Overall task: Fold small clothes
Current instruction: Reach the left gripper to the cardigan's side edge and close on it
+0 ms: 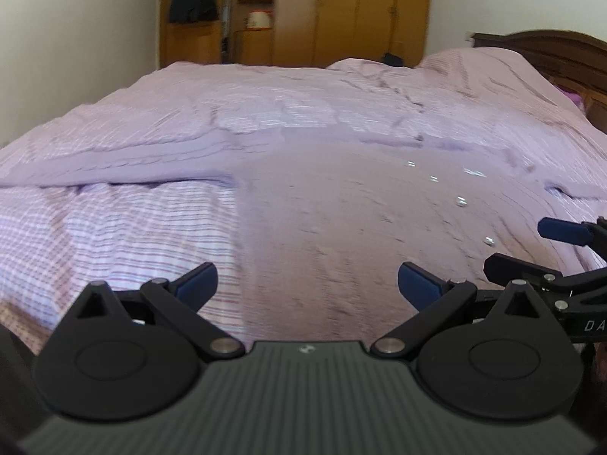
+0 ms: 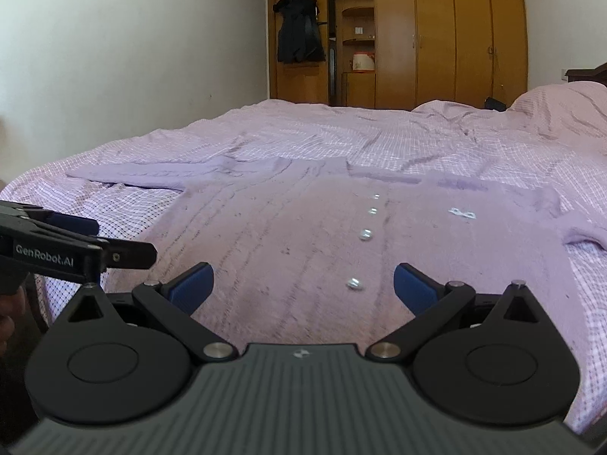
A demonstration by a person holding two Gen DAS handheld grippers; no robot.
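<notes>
On a bed [image 2: 436, 140] dressed in a lilac checked cover, a small purple knitted cardigan [image 2: 288, 235] is lying face up and spread flat, straight ahead at 12 o'clock of both tools. Its long axis is running away from the cameras, traced by a row of silver buttons [image 2: 365, 234] climbing from the near hem toward the neckline. One sleeve [image 2: 132, 176] is stretching out toward 10 o'clock; the other sleeve [image 2: 580, 233] is trailing off at 3 o'clock.

The left gripper [image 1: 307, 284] and the right gripper [image 2: 303, 284] are both hovering over the near hem, jaws spread wide and holding nothing. They are working side by side, each intruding on the edge of the other's view. The left one is sitting nearer the 10 o'clock sleeve and the right one nearer the button line and the 3 o'clock sleeve, so each arm seems best placed to take its own side; no fold appears to have been made yet.

The cover is rumpled beyond the collar. Behind, a wooden wardrobe [image 2: 455, 38] is filling the far wall, with a dark coat [image 2: 299, 30] hanging at 11 o'clock.
</notes>
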